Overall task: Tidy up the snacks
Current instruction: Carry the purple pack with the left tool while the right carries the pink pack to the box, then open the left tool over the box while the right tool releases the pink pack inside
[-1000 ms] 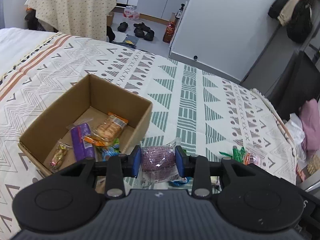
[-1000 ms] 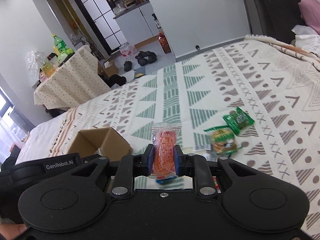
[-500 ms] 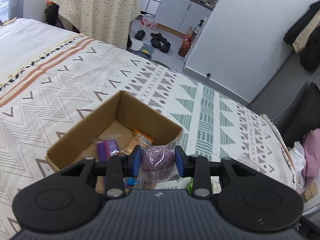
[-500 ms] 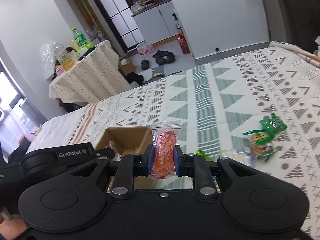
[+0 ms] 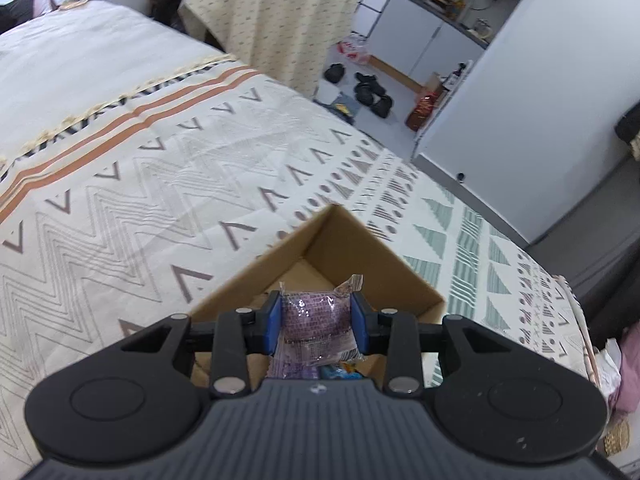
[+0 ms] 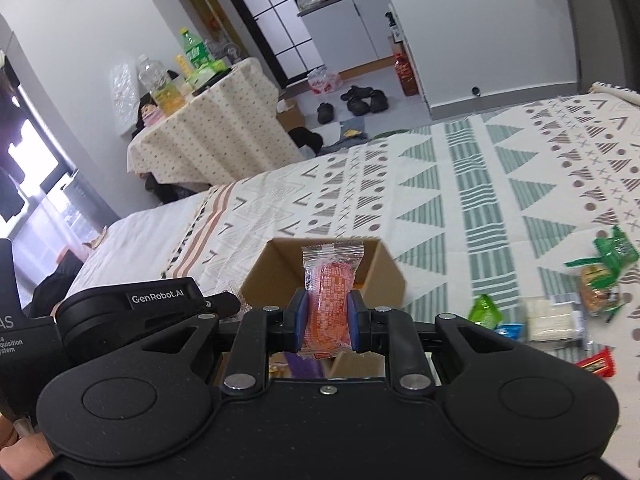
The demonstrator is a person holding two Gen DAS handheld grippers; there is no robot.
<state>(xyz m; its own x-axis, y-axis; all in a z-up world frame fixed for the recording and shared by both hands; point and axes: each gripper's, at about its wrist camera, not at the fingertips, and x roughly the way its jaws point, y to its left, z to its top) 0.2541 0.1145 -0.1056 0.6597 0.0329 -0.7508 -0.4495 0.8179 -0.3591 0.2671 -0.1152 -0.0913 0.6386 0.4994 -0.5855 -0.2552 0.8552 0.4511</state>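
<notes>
The box [image 5: 344, 256] is what my next move turns on: in the left view it sits at lower centre, one corner pointing up the frame, its open mouth right beneath and just ahead of my left hand-held gripper [image 5: 316, 322]. That gripper is clamped on a purple snack [image 5: 314, 314], the packet lying crosswise between the blue pads. In the right view the box [image 6: 276, 268] shows at centre, beyond my right hand-held gripper [image 6: 328, 322], which pinches an orange snack [image 6: 330, 292] standing with its long axis up the frame. My left looks nearer the opening, so I judge it should drop first. More snacks [image 6: 600, 280] lie loose on the bed [image 6: 480, 184] at the right edge, well apart from the box.
</notes>
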